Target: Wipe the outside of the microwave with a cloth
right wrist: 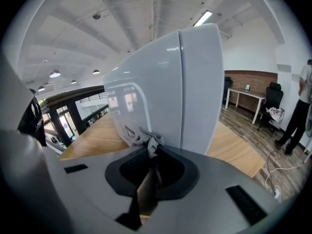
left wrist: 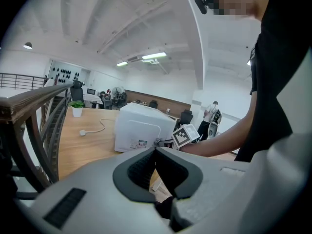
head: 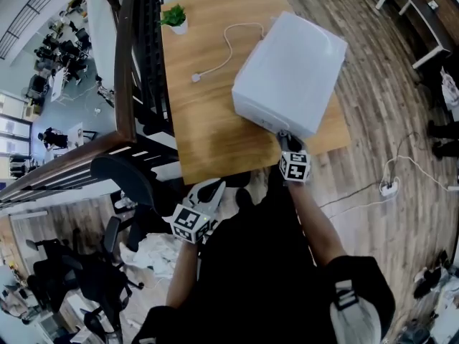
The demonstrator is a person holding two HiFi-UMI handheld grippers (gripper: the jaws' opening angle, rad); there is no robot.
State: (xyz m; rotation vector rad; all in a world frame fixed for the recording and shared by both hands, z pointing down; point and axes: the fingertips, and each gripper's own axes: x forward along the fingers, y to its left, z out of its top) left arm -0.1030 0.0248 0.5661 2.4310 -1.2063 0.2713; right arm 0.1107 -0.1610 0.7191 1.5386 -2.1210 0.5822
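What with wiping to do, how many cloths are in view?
1: a grey cloth pinched in the right gripper's tongs, at the microwave's side. The left gripper is shut and empty; others may be hidden.

Head view steeply downward over the table (head: 208, 120); both gripper views low, toward the same microwave (head: 290, 70).

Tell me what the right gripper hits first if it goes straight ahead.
The microwave: the right gripper, shut on the cloth, points at its white wall, with the cloth apparently already at it.
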